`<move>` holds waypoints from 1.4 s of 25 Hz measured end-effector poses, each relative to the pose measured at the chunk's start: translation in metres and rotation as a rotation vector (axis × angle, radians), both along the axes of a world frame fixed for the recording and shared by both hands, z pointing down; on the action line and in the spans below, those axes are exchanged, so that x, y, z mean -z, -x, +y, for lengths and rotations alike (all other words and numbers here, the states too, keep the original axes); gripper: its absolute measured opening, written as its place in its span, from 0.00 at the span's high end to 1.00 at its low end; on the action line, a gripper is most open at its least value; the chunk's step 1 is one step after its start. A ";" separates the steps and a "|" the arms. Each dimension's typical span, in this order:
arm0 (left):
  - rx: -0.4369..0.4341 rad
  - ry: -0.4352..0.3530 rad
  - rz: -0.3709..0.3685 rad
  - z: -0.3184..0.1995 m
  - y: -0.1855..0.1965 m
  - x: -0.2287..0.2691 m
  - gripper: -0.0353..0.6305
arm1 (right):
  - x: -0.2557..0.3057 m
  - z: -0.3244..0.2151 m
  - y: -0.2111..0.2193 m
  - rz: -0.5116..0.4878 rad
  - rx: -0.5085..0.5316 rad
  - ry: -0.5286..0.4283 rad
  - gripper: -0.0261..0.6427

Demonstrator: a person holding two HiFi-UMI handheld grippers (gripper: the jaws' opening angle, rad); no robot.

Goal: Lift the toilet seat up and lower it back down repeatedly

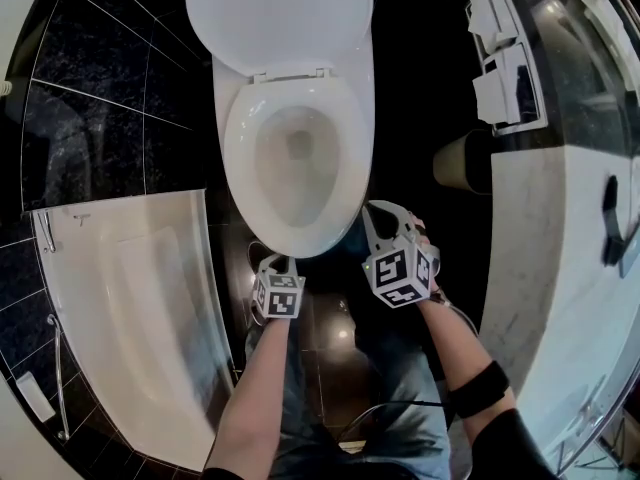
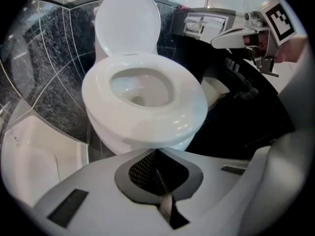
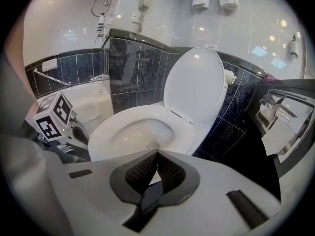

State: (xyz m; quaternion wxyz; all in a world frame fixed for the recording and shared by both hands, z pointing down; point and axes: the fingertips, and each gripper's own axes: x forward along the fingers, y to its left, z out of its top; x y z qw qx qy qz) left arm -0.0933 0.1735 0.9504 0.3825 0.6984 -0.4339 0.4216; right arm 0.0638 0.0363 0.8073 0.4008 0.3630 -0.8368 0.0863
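Black wall tiles (image 1: 100, 78) surround the toilet bowl (image 1: 297, 163); seat (image 1: 238, 133) lowered, lid (image 1: 280, 13) upright.

- white oval plastic-looking toilet seat (image 1: 240, 158) is shining smooth and glossy
- dark speckled stone-look wall tiles (image 1: 90, 78) are gleaming, polished
- white bathtub (image 1: 110, 268) is showing smooth gloss
- right gripper (image 3: 157, 154) black pads (image 3: 140, 173) are looking matt, mesh-textured

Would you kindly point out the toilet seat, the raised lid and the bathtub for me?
toilet seat (image 1: 238, 158): head view, left side of the lowered ring.
raised lid (image 1: 280, 13): head view, middle of its inner face.
bathtub (image 1: 150, 298): head view, bare inside of the basin.
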 end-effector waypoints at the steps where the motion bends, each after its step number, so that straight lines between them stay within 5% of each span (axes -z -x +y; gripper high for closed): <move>1: 0.006 0.008 0.000 0.004 0.000 0.002 0.96 | 0.002 0.000 -0.001 0.000 -0.003 -0.001 0.93; 11: 0.006 -0.099 0.035 -0.015 -0.009 0.095 0.96 | 0.068 0.003 0.007 -0.013 -0.007 -0.006 0.93; 27: 0.036 -0.547 0.106 -0.095 0.007 0.484 0.96 | 0.341 0.009 0.016 -0.180 -0.078 -0.110 0.93; 35: 0.005 -0.695 0.157 -0.098 0.011 0.593 0.95 | 0.413 0.027 0.014 -0.216 -0.100 -0.116 0.93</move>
